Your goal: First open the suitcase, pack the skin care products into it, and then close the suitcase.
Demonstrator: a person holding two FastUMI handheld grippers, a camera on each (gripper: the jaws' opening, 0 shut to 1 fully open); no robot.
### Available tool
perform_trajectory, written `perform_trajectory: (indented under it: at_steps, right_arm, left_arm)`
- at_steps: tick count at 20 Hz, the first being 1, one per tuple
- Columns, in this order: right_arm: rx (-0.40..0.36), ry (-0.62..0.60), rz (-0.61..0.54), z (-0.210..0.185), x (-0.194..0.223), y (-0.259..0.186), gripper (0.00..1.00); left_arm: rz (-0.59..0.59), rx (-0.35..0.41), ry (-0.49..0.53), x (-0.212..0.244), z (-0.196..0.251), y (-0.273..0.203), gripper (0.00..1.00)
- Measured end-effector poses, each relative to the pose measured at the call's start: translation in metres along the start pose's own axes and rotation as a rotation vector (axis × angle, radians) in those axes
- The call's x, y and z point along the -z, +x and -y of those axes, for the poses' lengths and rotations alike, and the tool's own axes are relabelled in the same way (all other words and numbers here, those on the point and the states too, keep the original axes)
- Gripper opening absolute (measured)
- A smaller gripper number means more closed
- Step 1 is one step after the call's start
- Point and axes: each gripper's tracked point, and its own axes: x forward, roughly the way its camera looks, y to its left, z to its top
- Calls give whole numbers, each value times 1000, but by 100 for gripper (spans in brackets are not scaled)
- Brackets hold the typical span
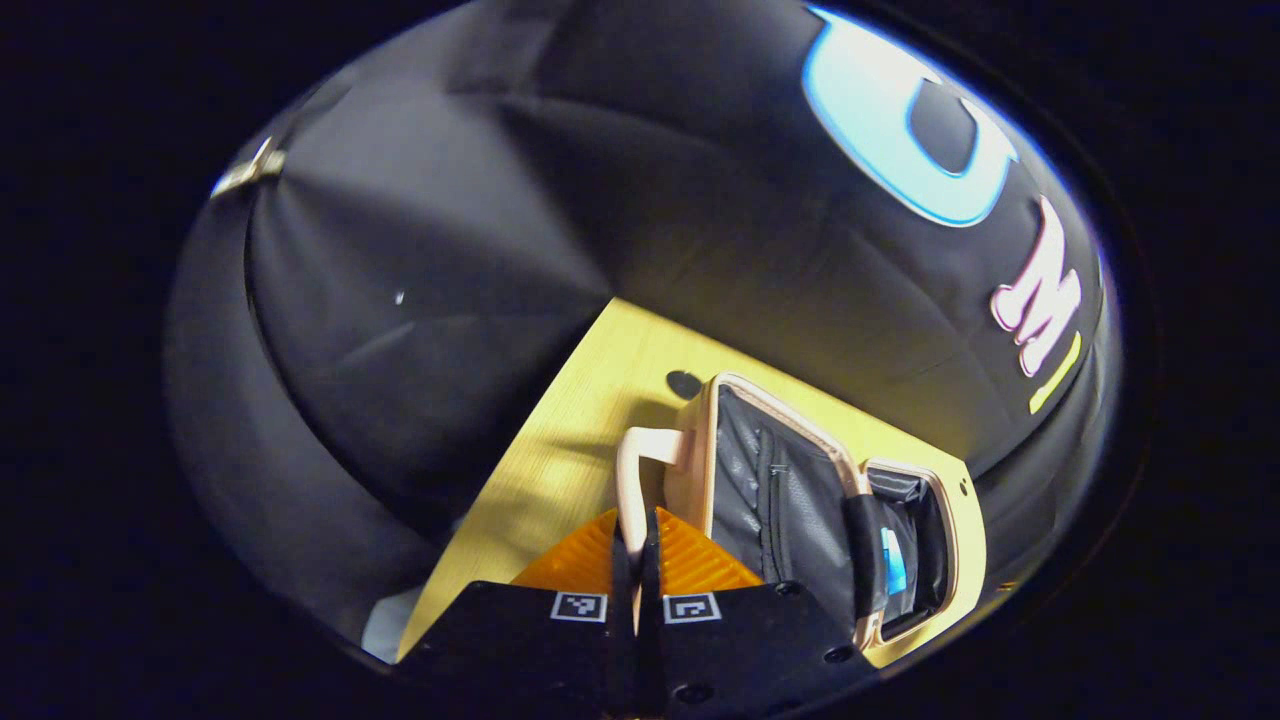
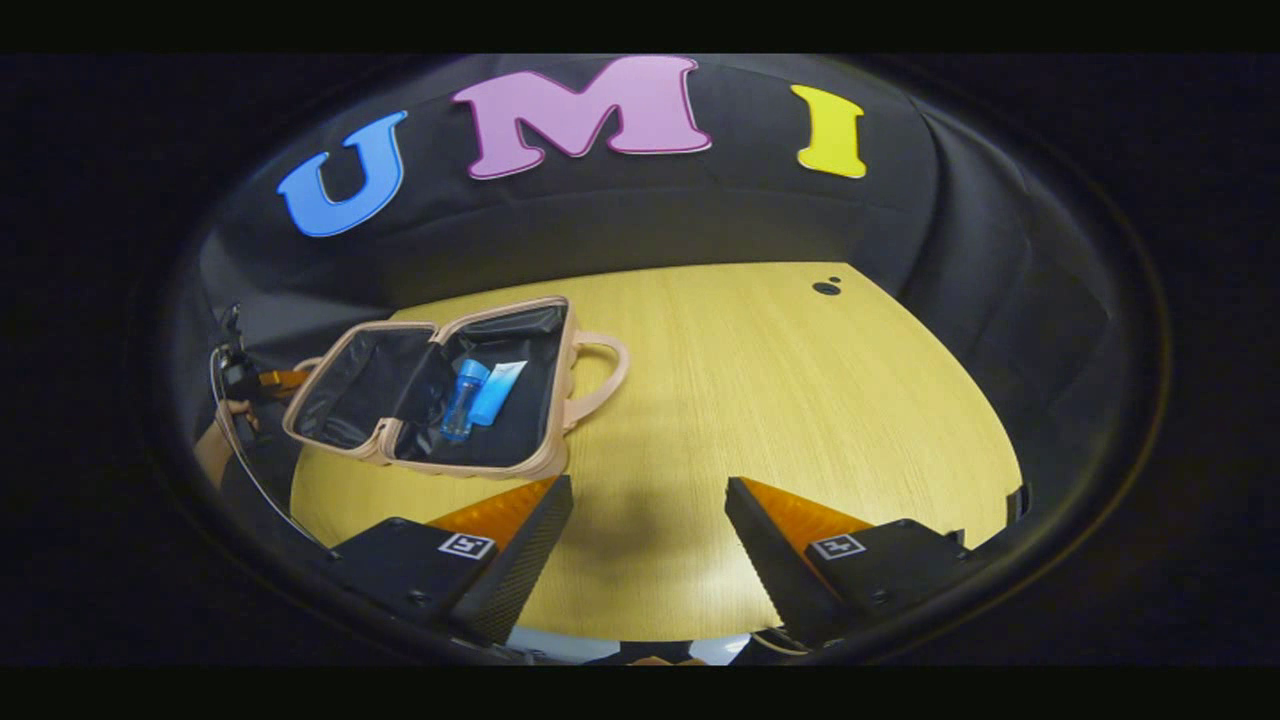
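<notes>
We are seeing the suitcase (image 2: 440, 400) lying open at the wooden table's (image 2: 760, 420) left side, its dark lining holding a blue bottle (image 2: 462, 398) and a pale blue tube (image 2: 498, 391) side by side. Our left gripper (image 1: 636, 545) is pinching the beige handle (image 1: 632, 480). Our right gripper (image 2: 648, 525) is hanging spread wide above bare tabletop.

A pale wooden table (image 2: 780, 420) stood in the booth, with a small dark round hole (image 2: 826, 288) near its far right corner.
</notes>
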Motion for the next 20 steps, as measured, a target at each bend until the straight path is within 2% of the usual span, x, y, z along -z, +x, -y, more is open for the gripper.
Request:
perform_trajectory:
  at_steps: [4, 7, 10, 12, 14, 16, 18, 20]
  right_arm:
    - [-50, -13, 8, -9, 5, -4, 98]
    - [-58, -10, 22, 1, -1, -6, 98]
    - [-60, 15, 39, 21, -8, -11, 98]
    - [-52, 23, 54, 40, -13, -16, 98]
    - [-34, 9, 118, 62, -32, -23, 98]
    - [-20, -32, 168, 85, -49, -35, 98]
    - [-9, -50, 202, 106, -59, -43, 98]
    - [-11, -55, 219, 126, -61, -50, 98]
  left_arm:
    - [106, 81, 140, -60, 40, -65, 6]
    - [157, 122, 272, -84, 88, -109, 6]
    - [174, 144, 340, -103, 127, -156, 6]
    - [158, 103, 388, -93, 149, -167, 6]
    - [160, 133, 416, -81, 191, -161, 6]
    - [102, 218, 377, -45, 243, -159, 6]
    - [-11, 283, 295, 8, 293, -147, 6]
    - [-100, 261, 271, 61, 313, -116, 6]
